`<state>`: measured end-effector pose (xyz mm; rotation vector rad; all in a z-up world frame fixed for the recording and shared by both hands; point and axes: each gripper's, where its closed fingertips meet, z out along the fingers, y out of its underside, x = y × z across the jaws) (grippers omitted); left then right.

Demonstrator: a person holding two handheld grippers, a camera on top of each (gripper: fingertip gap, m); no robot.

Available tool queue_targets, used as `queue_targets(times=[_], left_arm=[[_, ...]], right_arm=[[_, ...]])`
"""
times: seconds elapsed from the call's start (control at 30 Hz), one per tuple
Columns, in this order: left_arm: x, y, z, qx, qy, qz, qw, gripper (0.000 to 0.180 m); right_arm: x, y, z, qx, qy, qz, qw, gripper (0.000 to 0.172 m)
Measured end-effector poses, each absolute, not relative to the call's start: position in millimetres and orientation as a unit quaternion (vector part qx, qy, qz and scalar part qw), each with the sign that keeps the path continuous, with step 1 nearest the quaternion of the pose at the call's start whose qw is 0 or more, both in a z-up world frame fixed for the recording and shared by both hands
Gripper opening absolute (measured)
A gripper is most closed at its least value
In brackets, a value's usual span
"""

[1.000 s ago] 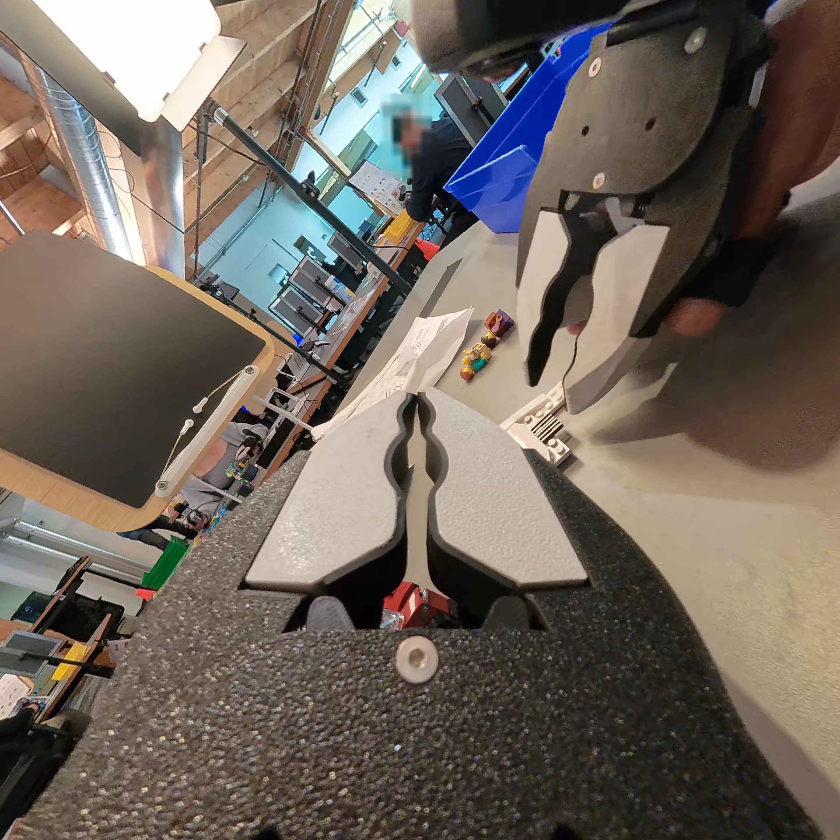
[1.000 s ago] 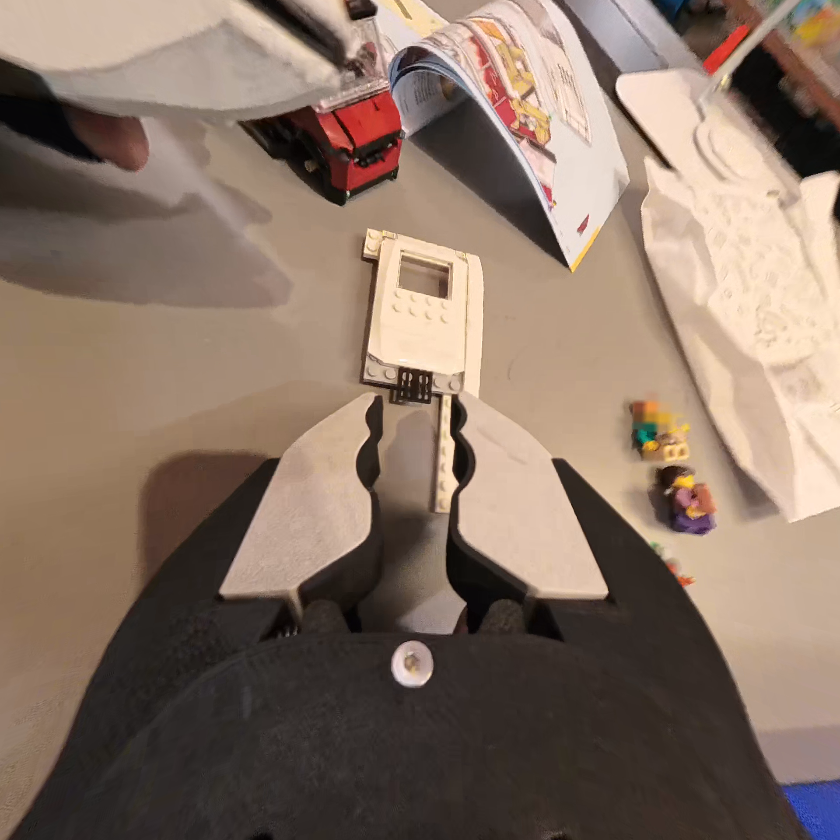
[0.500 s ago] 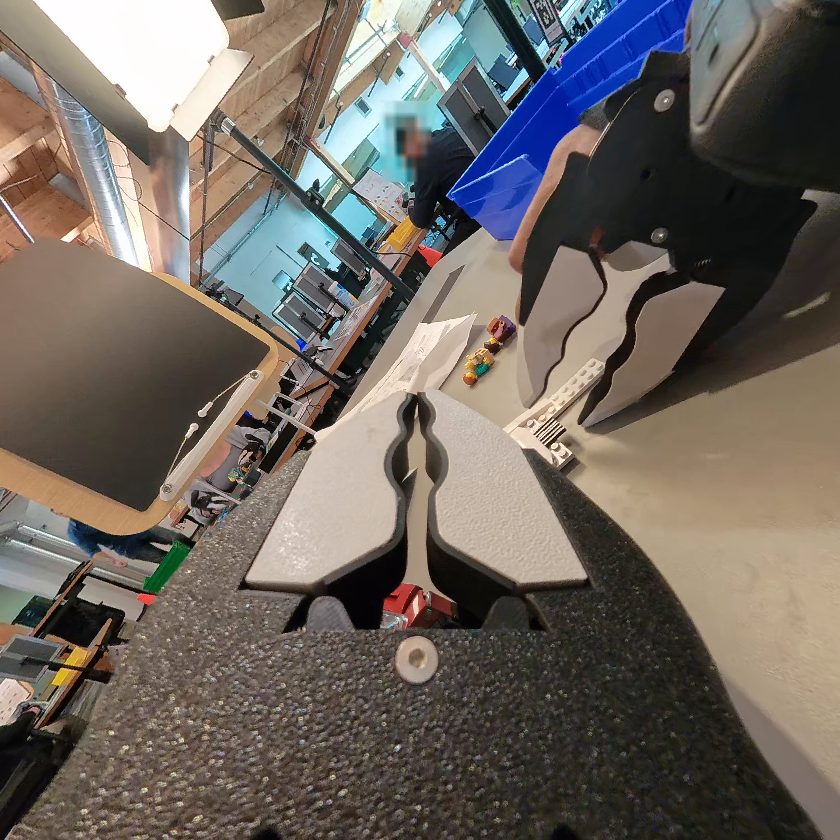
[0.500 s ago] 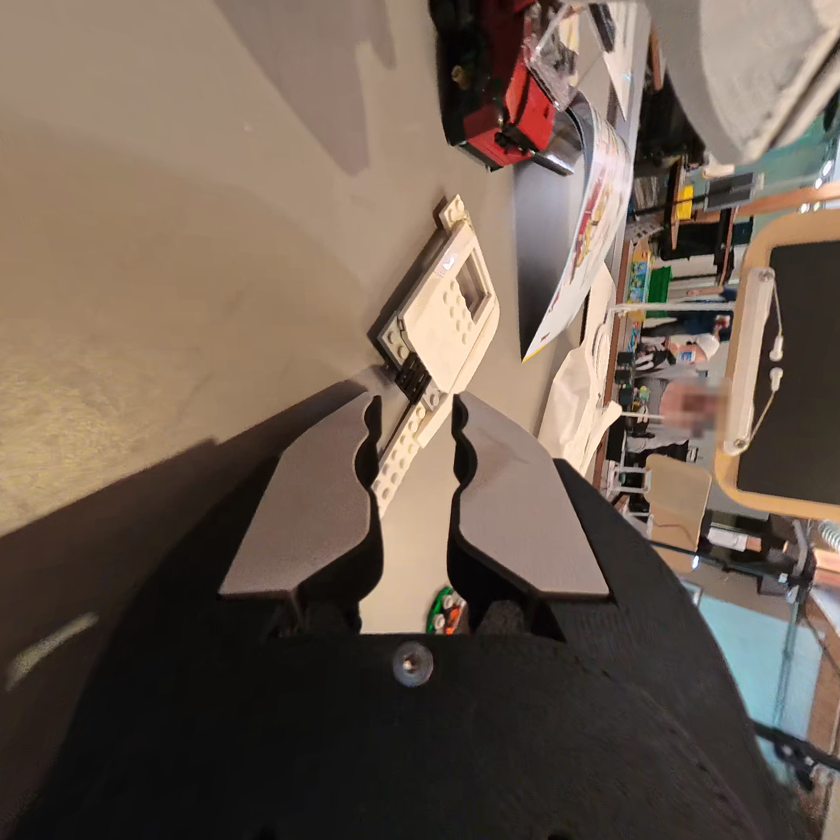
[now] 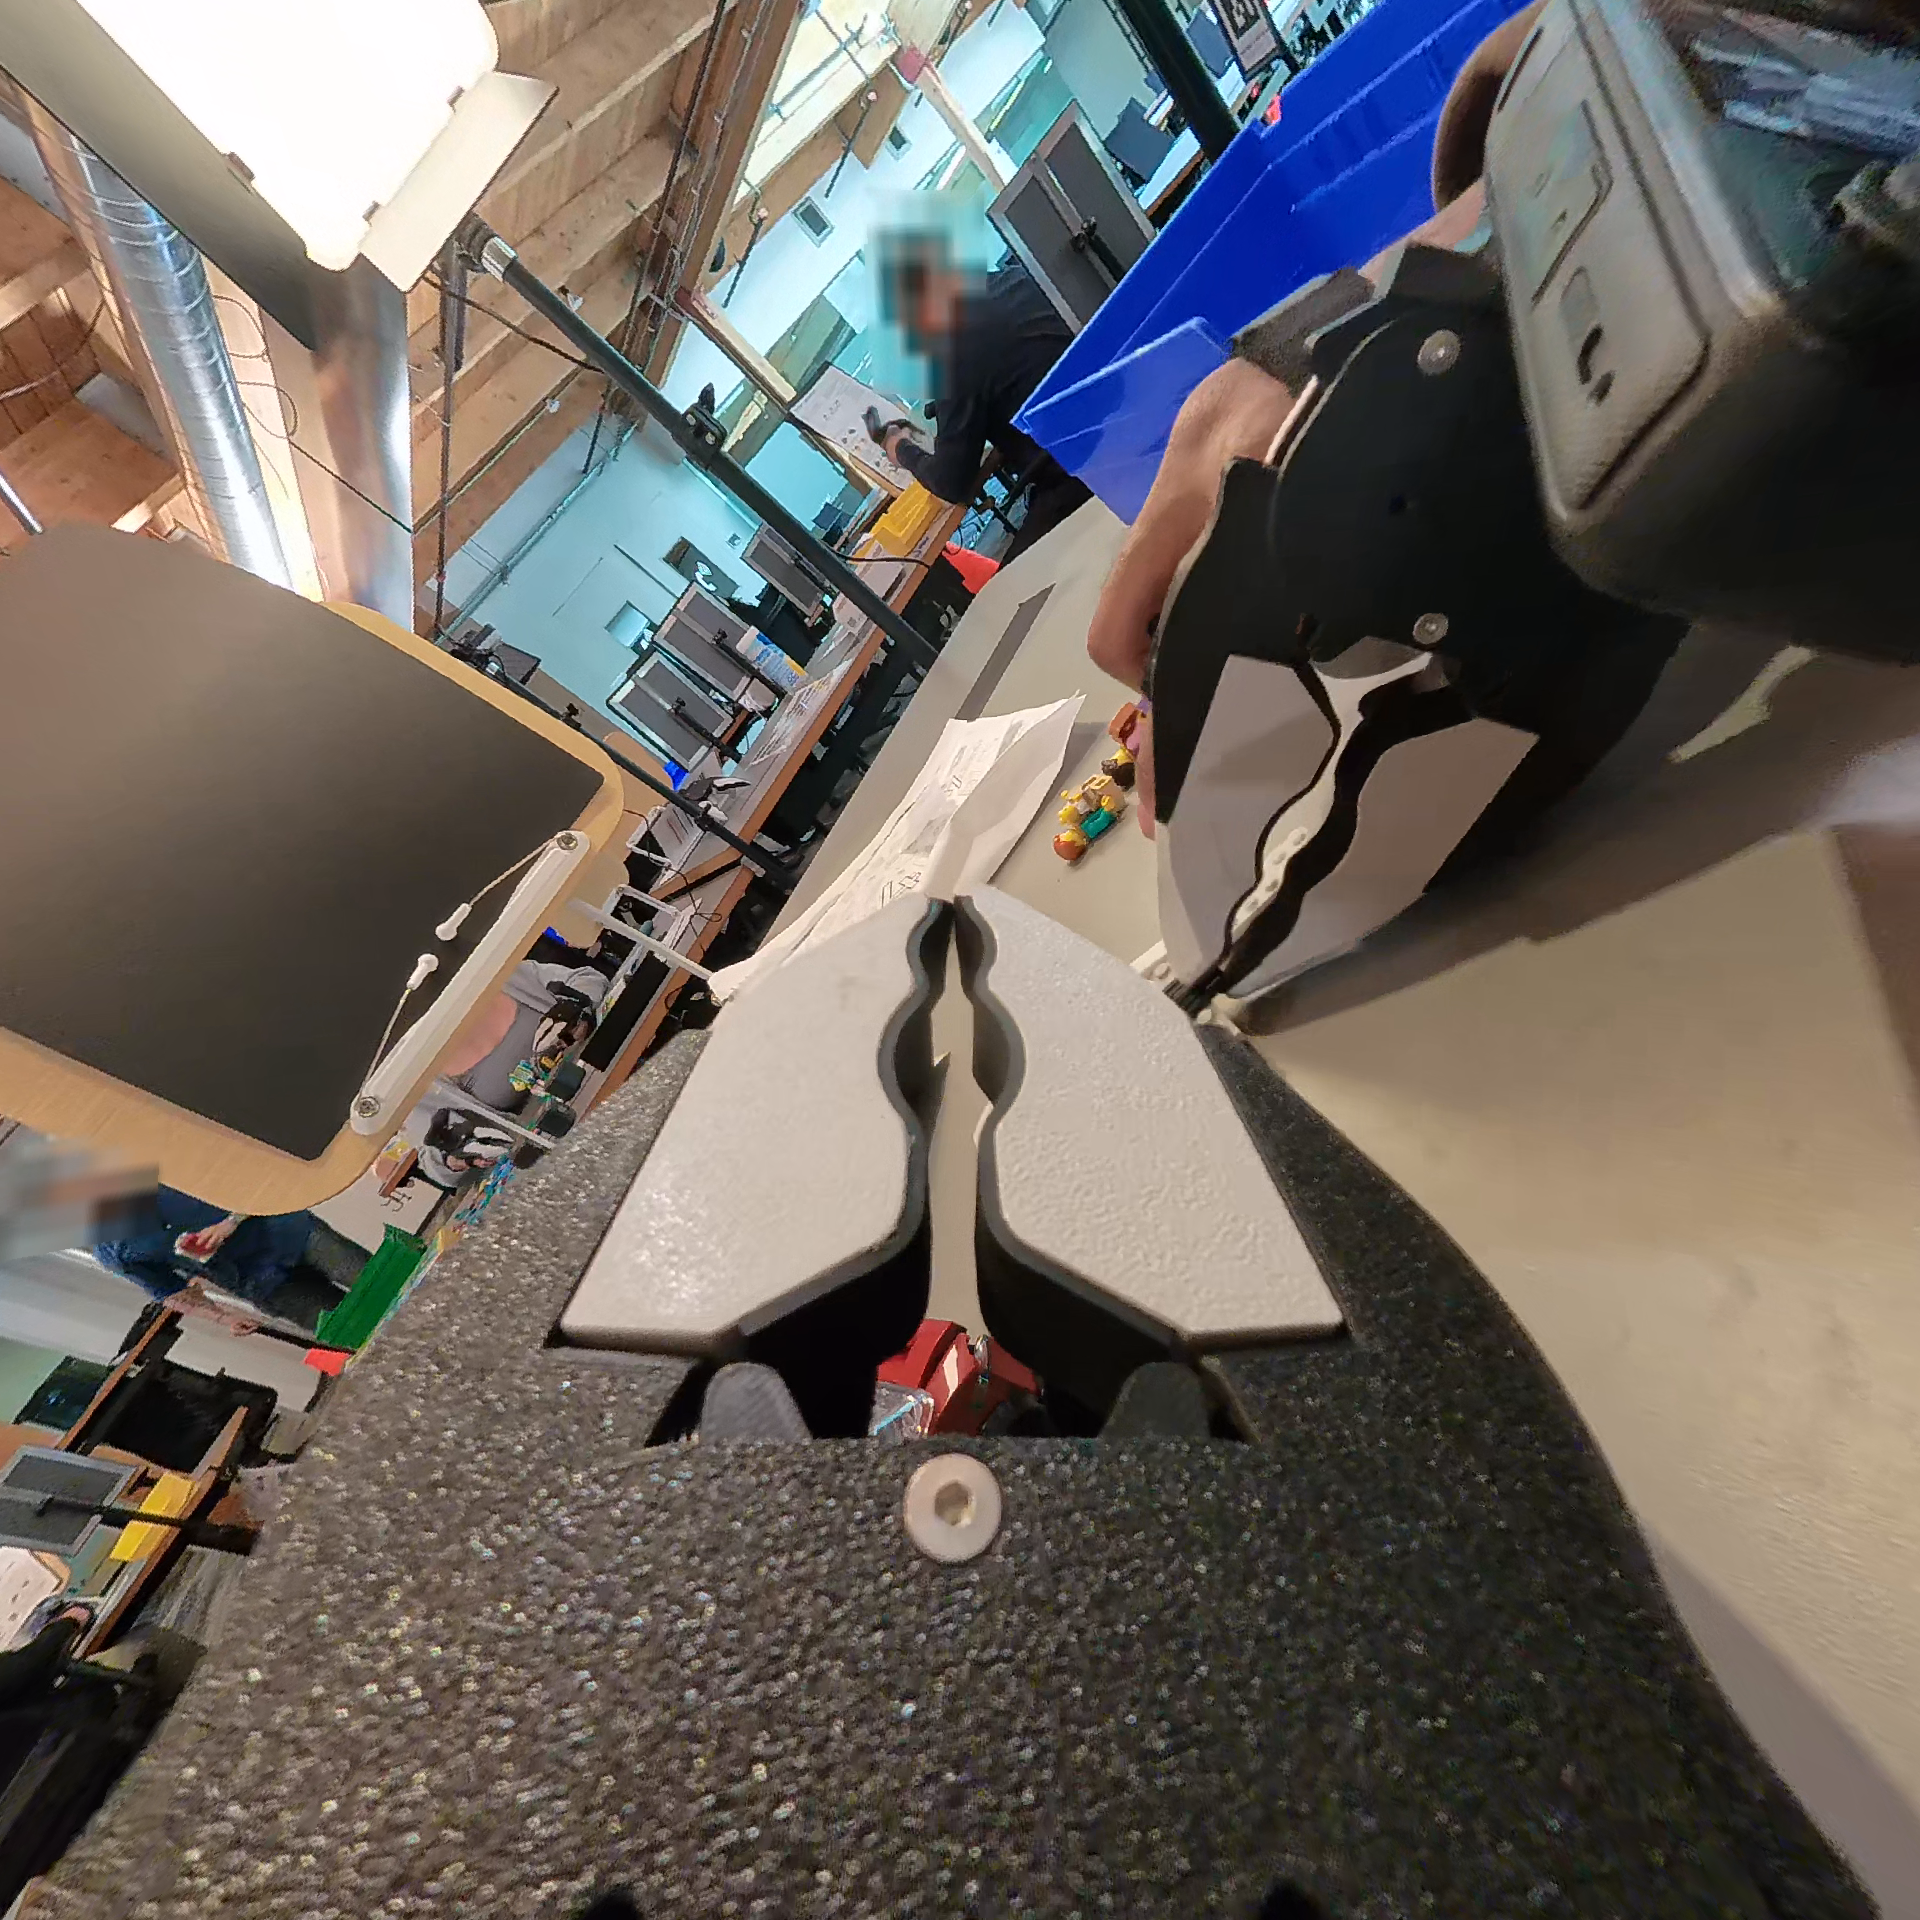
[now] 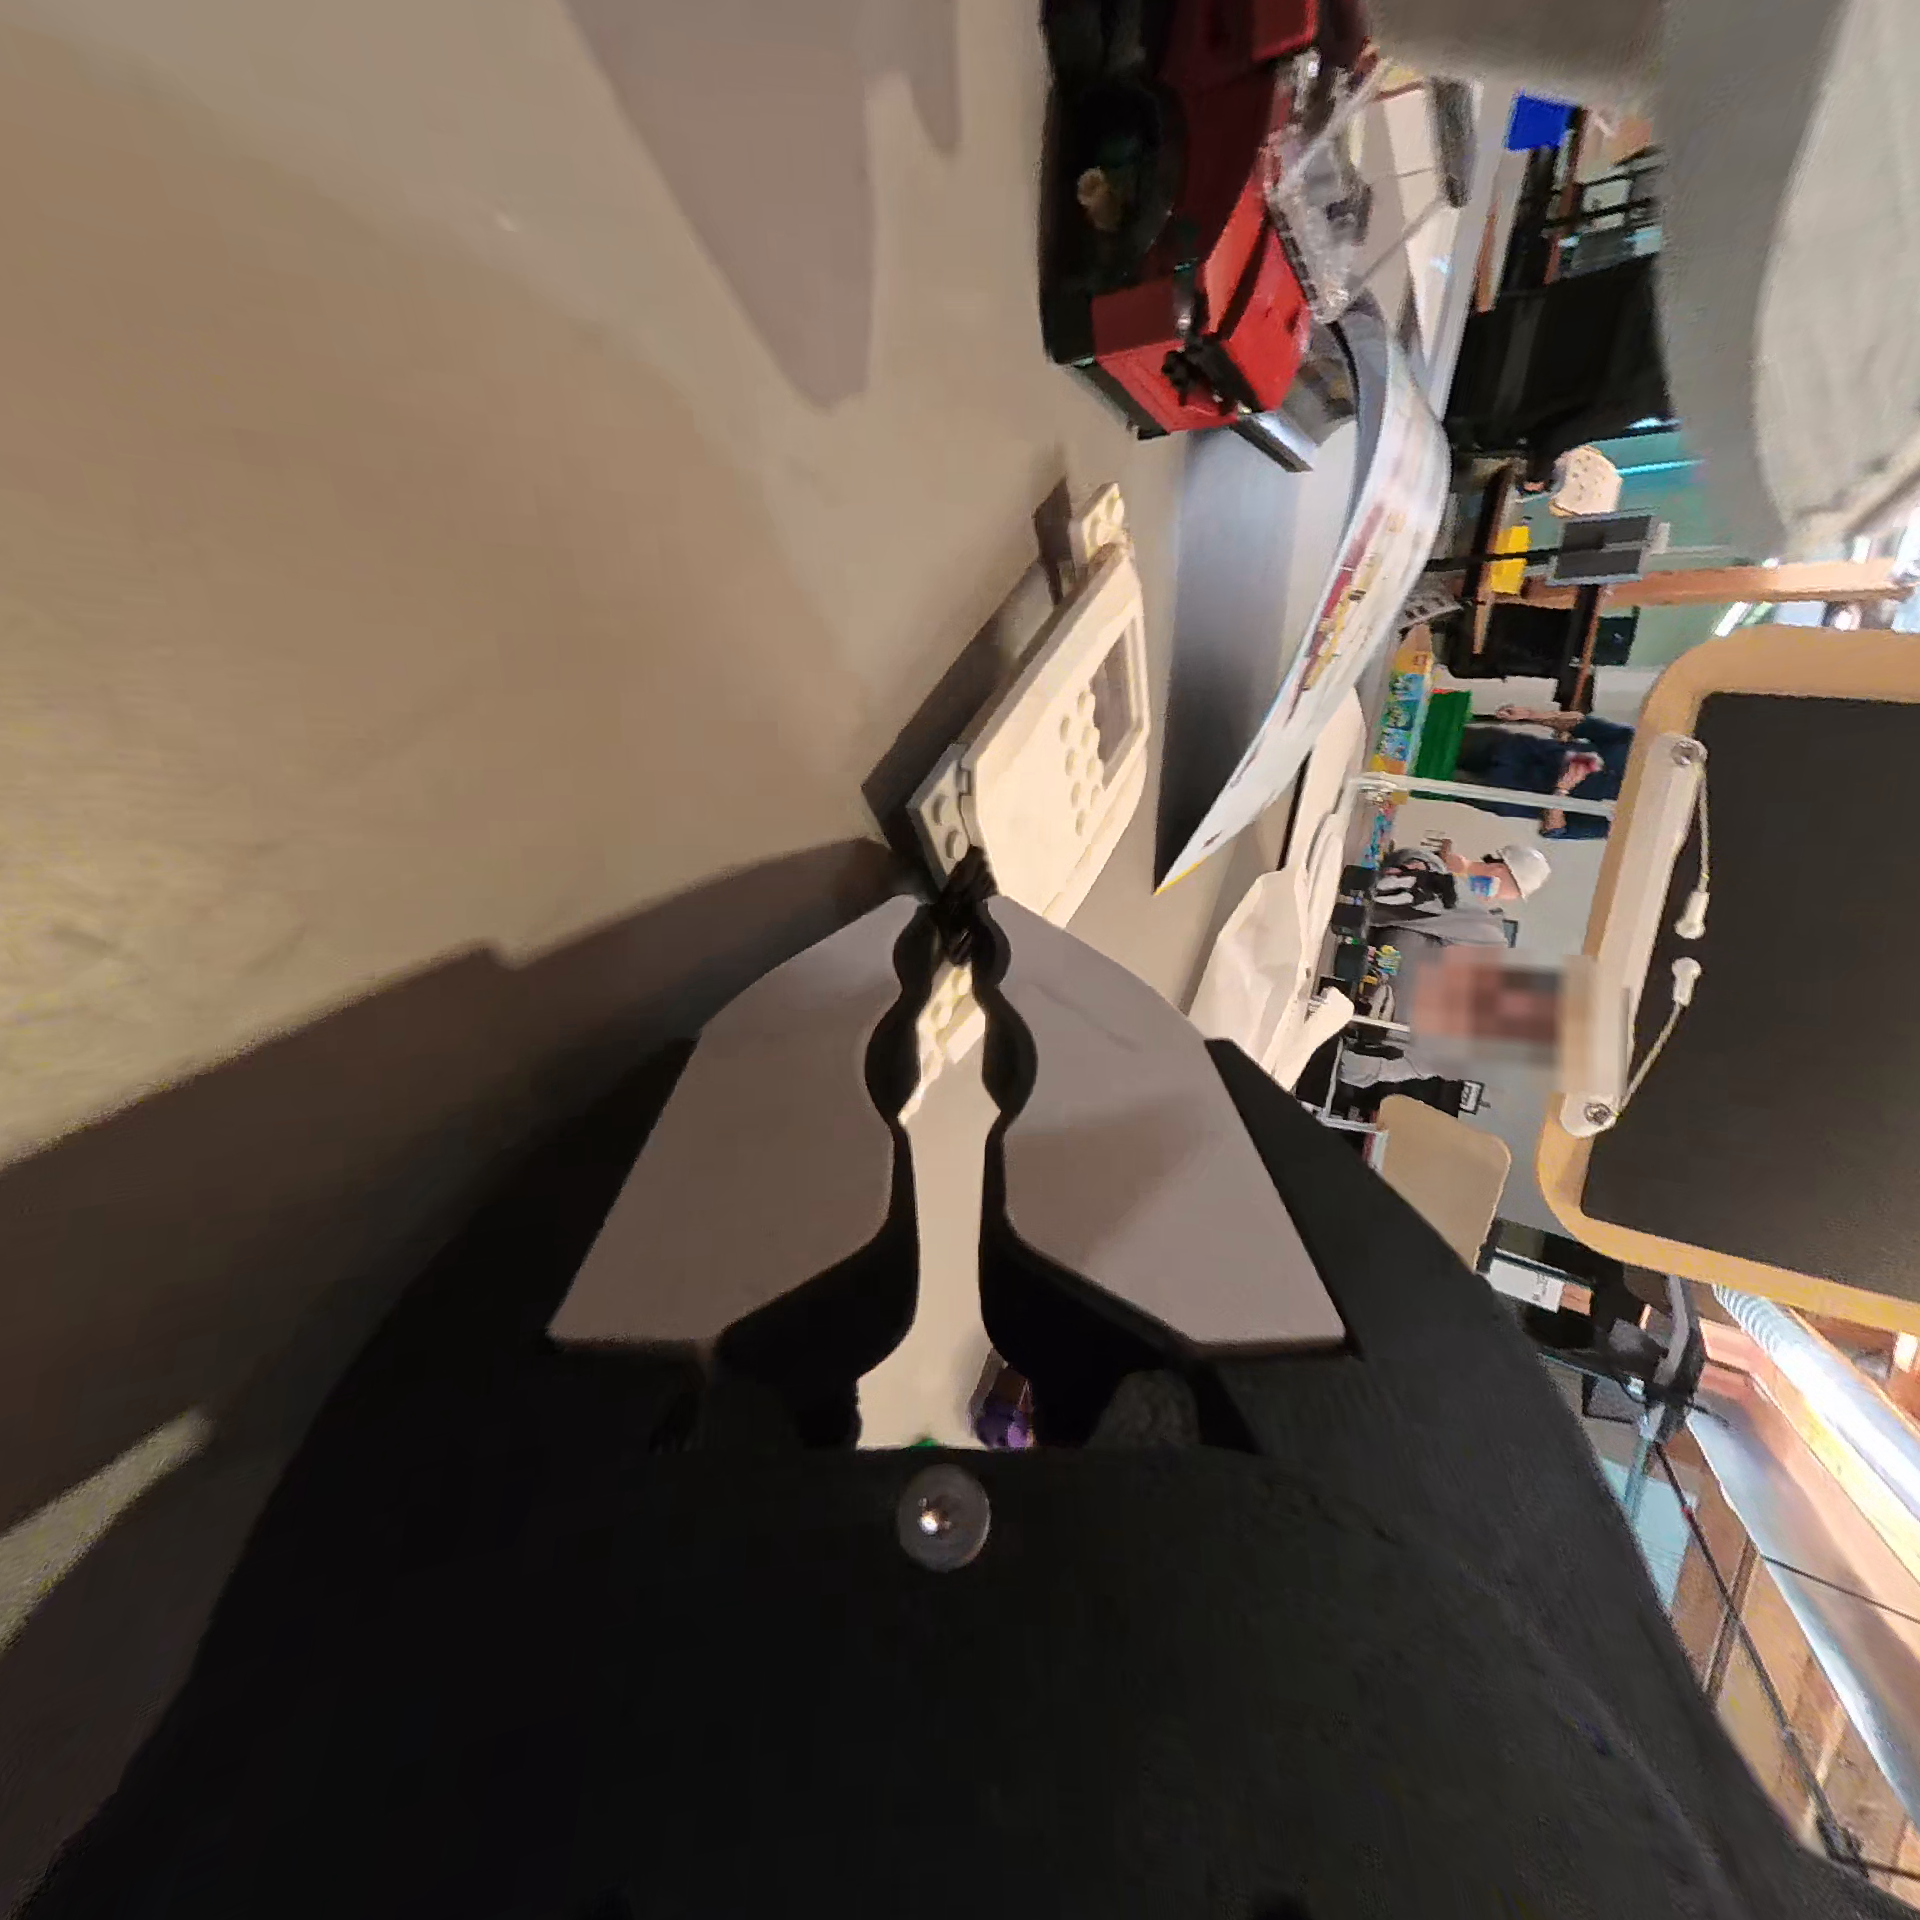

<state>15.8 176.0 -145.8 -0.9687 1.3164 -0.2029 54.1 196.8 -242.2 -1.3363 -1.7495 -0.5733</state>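
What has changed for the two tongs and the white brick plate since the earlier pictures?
The right tongs, which stood open around the narrow white plate on the grey table, have closed on it, near the black grille piece. The left tongs stayed shut and holding nothing. The red vehicle and booklet have not moved.

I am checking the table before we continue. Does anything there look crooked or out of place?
Yes. The open booklet arches up off the grey table instead of lying flat. The right gripper is closed on a white studded strip beside the white plate.
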Motion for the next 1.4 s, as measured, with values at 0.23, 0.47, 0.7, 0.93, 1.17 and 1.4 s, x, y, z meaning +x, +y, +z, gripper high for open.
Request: queue_targets(times=[0.23,0.47,0.7,0.93,1.17,1.4], left_arm=[[18.1,184.6,-169.2,-0.440,0.623,-0.033,0.646,0.011],[20.1,192.3,-195.6,-0.427,0.669,0.056,0.606,0.042],[26.2,190.0,-205.2,-0.391,0.690,0.100,0.601,0.037],[27.3,185.5,-205.6,-0.372,0.698,0.105,0.602,0.017],[30.1,181.7,-210.7,-0.366,0.707,0.104,0.596,0.015],[30.3,182.4,-209.3,-0.376,0.701,0.090,0.598,0.010]], right_arm=[[50.9,197.7,-226.5,-0.553,-0.658,-0.208,0.466,0.004],[42.4,185.0,-210.6,-0.565,-0.638,-0.160,0.497,0.004],[29.7,171.1,-203.3,-0.552,-0.640,-0.129,0.520,0.004],[25.8,165.4,-203.8,-0.530,-0.646,-0.139,0.531,0.010],[31.0,164.1,-203.4,-0.516,-0.652,-0.159,0.532,0.019],[36.6,163.1,-207.4,-0.519,-0.661,-0.153,0.520,0.022]])
